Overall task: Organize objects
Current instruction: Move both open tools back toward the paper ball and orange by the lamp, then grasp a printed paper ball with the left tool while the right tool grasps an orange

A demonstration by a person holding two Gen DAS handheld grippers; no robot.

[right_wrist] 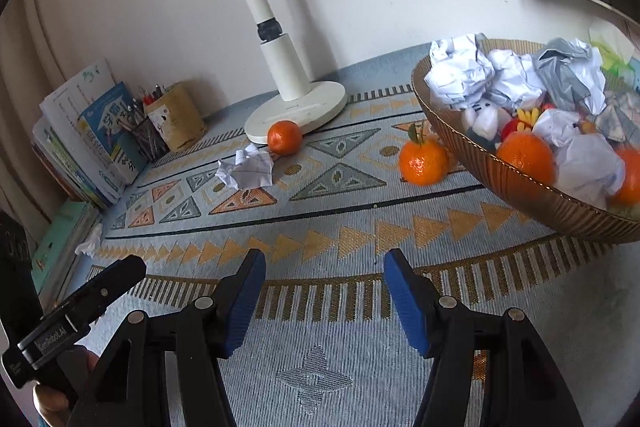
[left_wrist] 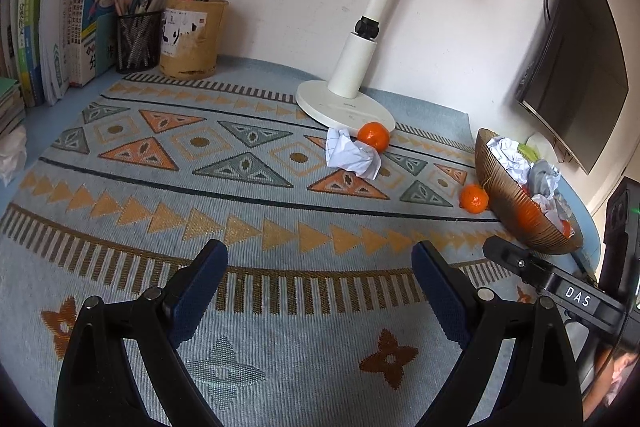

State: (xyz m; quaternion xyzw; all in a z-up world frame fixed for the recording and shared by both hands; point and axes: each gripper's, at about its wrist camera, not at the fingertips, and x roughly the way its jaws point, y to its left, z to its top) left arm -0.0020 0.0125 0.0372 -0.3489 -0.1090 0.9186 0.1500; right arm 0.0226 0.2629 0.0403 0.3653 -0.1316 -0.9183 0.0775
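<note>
Both tongs hang apart and empty over the mat (left_wrist: 248, 195): left gripper (left_wrist: 320, 291) wide, right gripper (right_wrist: 324, 301) narrower. At one o'clock, paper ball (left_wrist: 352, 155) touches an orange (left_wrist: 373, 135); another orange (right_wrist: 423, 161) sits beside the bowl (right_wrist: 520, 183). Paper looks light, crushable; oranges firm, likely to roll, best gripped across the middle.

A pale blue woven cloth (left_wrist: 280, 347) banded with orange, grey-green and mustard triangles, diamonds and dark stripes covers the tabletop. Two bright orange tangerines (right_wrist: 284, 137) (right_wrist: 423, 161) lie on it beside a crumpled ball of white paper ruled in blue lines (right_wrist: 248, 171). A ribbed, coppery brown bowl (right_wrist: 520, 187) holds white and grey paper wads with more orange fruit. A cream-white lamp base (left_wrist: 344, 107) stands behind. Each black claw (left_wrist: 320, 291) (right_wrist: 324, 299) carries dark blue ridged pads (right_wrist: 404, 303).
</note>
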